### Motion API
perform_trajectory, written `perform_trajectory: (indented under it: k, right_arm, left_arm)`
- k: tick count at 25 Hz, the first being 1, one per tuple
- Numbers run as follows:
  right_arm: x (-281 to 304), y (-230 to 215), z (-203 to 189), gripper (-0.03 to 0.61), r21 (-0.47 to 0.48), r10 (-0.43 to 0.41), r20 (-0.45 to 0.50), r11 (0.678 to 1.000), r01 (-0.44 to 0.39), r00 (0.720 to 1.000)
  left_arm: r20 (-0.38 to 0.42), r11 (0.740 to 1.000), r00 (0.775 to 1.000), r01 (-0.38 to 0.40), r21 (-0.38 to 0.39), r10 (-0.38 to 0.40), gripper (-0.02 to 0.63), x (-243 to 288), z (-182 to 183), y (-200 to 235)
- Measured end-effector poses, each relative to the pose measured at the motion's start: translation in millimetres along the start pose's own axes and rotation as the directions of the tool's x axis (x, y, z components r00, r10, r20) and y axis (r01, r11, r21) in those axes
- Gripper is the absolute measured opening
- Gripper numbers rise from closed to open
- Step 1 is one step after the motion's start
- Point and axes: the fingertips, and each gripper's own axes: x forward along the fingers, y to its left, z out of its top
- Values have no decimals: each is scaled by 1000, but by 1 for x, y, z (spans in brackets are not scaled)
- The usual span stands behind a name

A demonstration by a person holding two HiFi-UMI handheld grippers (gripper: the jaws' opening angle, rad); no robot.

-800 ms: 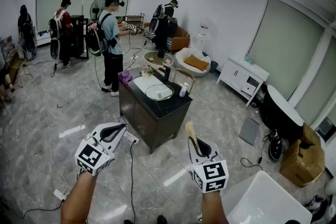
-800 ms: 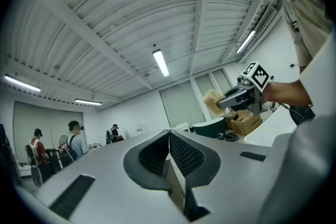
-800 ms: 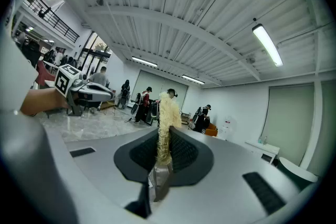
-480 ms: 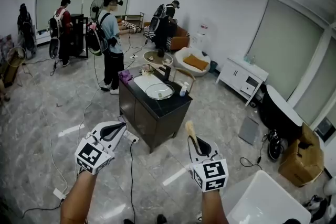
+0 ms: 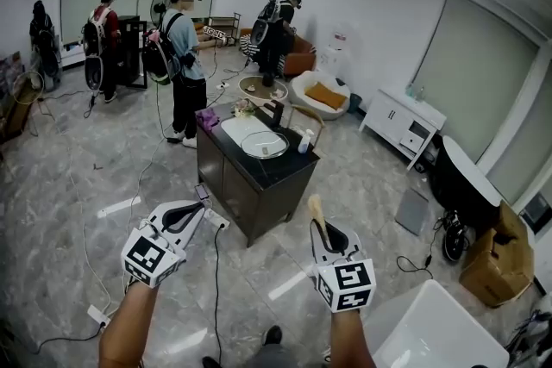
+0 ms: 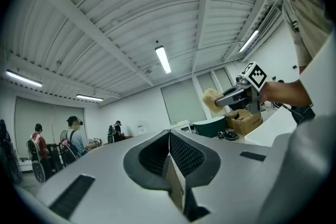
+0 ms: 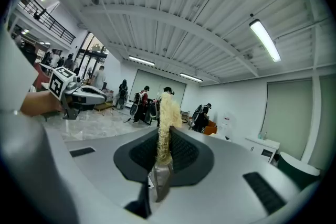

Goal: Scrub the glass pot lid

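Observation:
The glass pot lid [image 5: 262, 145] lies in the sink of a black cabinet [image 5: 259, 185] several steps ahead on the grey floor. Both grippers are held low in front of me, far from it. My left gripper [image 5: 198, 208] is shut, and its jaws [image 6: 169, 136] meet with nothing between them. My right gripper [image 5: 321, 230] is shut on a tan fibrous scrubber [image 5: 315, 208], which sticks up from between the jaws [image 7: 164, 113]. Each gripper shows in the other's view: the right gripper [image 6: 239, 96] with the scrubber [image 6: 212, 100], and the left gripper [image 7: 79, 95].
A white bottle [image 5: 303, 142], a black tap [image 5: 275, 113] and a purple cloth [image 5: 207, 123] are on the cabinet top. Several people stand behind it. Cables [image 5: 216, 271] trail over the floor. A white tub [image 5: 431, 332] is at lower right, and a cardboard box [image 5: 493, 265] beyond it.
The view has moved slightly toward the cabinet, and a shoe now shows at the bottom edge. Both grippers keep the same pose and grip.

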Motion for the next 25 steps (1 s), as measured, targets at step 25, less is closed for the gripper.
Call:
perform_trajectory:
  k: [25]
  right_arm:
    - [170, -210, -69, 43, 117, 165, 45, 979, -169, 985]
  left_arm:
    - [-154, 993, 981, -116, -2, 114, 18, 235, -48, 10]
